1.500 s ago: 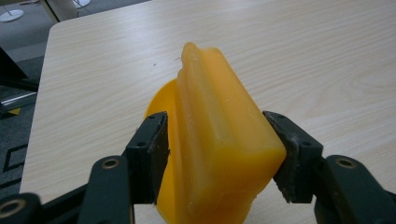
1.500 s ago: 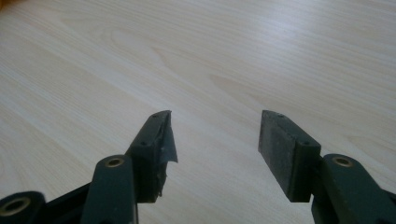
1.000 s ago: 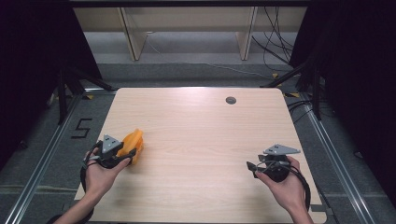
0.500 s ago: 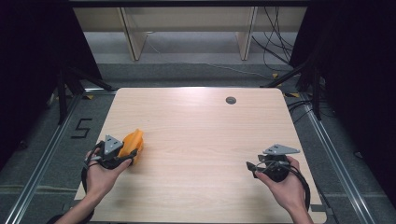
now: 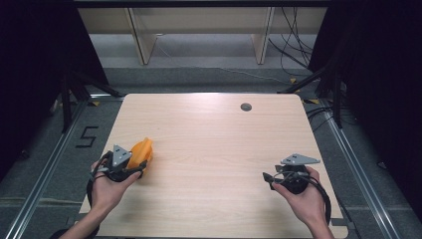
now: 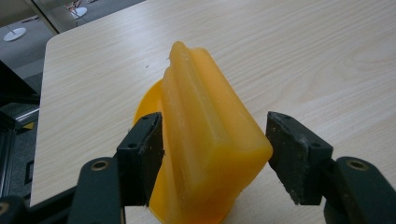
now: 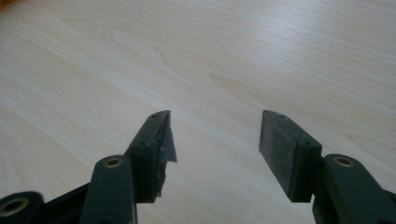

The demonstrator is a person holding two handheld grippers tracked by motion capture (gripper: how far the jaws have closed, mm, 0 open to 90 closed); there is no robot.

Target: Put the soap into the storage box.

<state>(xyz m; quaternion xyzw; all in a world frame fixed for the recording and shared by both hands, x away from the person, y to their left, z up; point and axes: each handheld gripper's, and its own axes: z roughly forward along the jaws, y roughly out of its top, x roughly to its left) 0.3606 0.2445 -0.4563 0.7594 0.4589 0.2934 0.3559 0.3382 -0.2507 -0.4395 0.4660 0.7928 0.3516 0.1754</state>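
Standing between the left gripper (image 6: 215,154)'s just-opening jaws near the table (image 5: 209,149)'s left edge, the orange block (image 6: 205,135) runs lengthwise away, unclamped.

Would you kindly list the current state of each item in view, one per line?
Orange block: resting on the table, tilted, between the left gripper's jaws, a gap visible on one side.
Left gripper: open, jaws have just been opening around the block.
Right gripper: open, nothing between its jaws.
Table: bare light wood, one dark round grommet at the far edge.
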